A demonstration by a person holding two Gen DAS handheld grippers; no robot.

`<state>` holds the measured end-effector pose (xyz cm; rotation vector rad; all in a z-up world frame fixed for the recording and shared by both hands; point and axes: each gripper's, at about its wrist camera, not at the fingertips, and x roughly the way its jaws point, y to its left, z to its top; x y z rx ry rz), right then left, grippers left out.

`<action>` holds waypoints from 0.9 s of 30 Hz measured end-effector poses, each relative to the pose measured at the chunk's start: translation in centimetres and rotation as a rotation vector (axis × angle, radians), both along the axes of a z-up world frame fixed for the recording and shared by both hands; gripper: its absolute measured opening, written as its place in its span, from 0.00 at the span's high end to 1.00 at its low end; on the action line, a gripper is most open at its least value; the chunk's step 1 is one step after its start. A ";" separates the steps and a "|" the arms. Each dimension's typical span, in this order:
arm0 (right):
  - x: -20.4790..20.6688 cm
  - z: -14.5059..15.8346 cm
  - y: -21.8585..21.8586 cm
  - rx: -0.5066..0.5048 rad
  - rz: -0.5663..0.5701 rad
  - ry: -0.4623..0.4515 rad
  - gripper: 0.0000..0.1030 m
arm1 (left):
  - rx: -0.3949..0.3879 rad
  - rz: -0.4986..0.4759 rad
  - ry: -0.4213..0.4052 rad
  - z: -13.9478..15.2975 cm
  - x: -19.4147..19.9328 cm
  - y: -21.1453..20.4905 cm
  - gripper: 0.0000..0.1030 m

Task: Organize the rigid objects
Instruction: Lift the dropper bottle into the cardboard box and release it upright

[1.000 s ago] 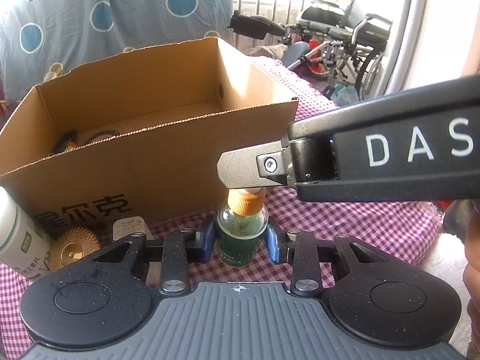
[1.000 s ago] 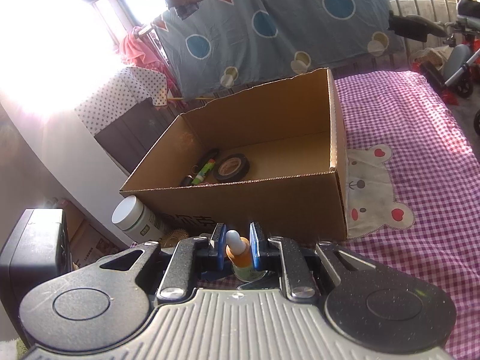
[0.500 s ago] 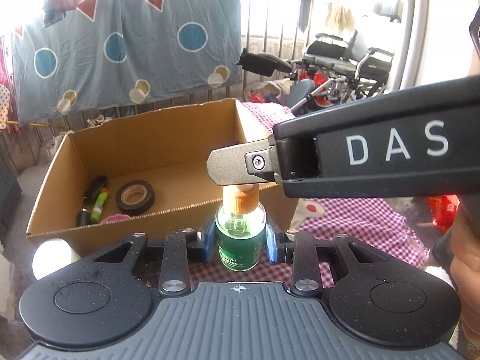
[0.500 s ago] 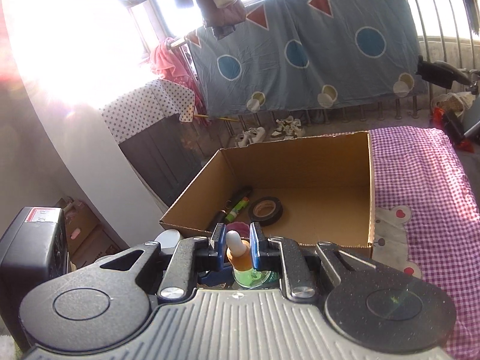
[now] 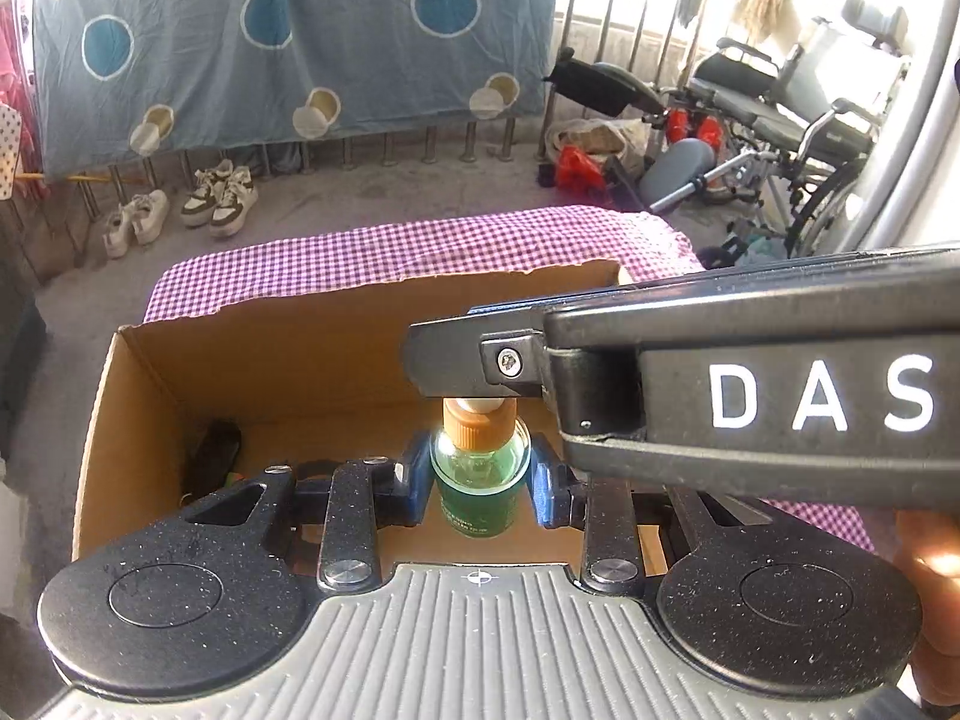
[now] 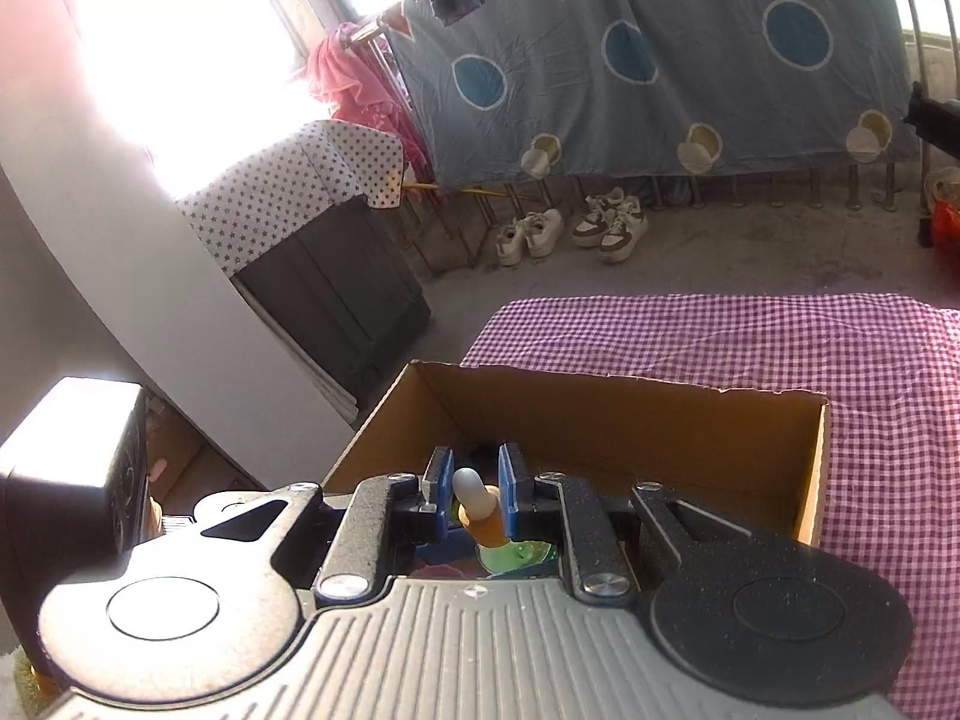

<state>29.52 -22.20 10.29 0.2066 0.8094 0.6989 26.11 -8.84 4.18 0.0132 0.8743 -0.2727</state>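
Over the box (image 5: 336,360), one green bottle (image 5: 480,480): left gripper (image 5: 480,483) clamped on its body, right gripper (image 6: 474,489) clamped on its dropper cap (two grips, one item), so uneven release would likely tip or wrench it.

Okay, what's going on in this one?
A person is using both hand-held grippers on one small green bottle. The left hand-held gripper clamps its body, while the right hand-held gripper pinches its orange neck below the white tip. The bottle is upright over the open cardboard box, which sits on the checked cloth and already holds a few dark items.
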 end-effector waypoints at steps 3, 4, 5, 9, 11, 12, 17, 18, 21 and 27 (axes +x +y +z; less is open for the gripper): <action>3.5 -2.1 0.0 -0.003 0.001 0.057 0.83 | -0.017 0.023 0.078 -1.6 3.2 0.5 0.70; 4.7 -2.9 0.1 -0.005 0.002 0.078 0.83 | -0.021 0.034 0.099 -2.0 3.9 0.5 0.70; 5.4 -3.4 0.1 -0.004 0.002 0.088 0.83 | -0.025 0.047 0.112 -2.5 4.9 0.8 0.70; 8.4 -5.7 0.1 0.013 -0.004 0.132 0.82 | -0.020 0.077 0.151 -3.3 5.8 0.6 0.69; 9.2 -6.5 0.1 0.018 -0.005 0.145 0.82 | -0.021 0.089 0.167 -3.7 6.3 0.7 0.69; 9.6 -7.0 0.0 0.018 -0.004 0.151 0.82 | -0.019 0.095 0.176 -4.0 6.5 0.7 0.69; 10.7 -8.5 -0.1 0.046 0.007 0.204 0.82 | -0.006 0.103 0.194 -4.4 7.0 0.8 0.67; 10.7 -8.7 -0.1 0.055 0.005 0.211 0.81 | -0.006 0.106 0.194 -4.3 7.0 0.6 0.66; 10.0 -8.3 -0.3 0.060 -0.010 0.203 0.81 | -0.010 0.102 0.191 -3.9 6.8 0.6 0.59; 6.9 -5.2 -2.9 0.133 -0.069 0.161 0.81 | -0.008 0.111 0.146 -1.9 4.8 0.8 0.36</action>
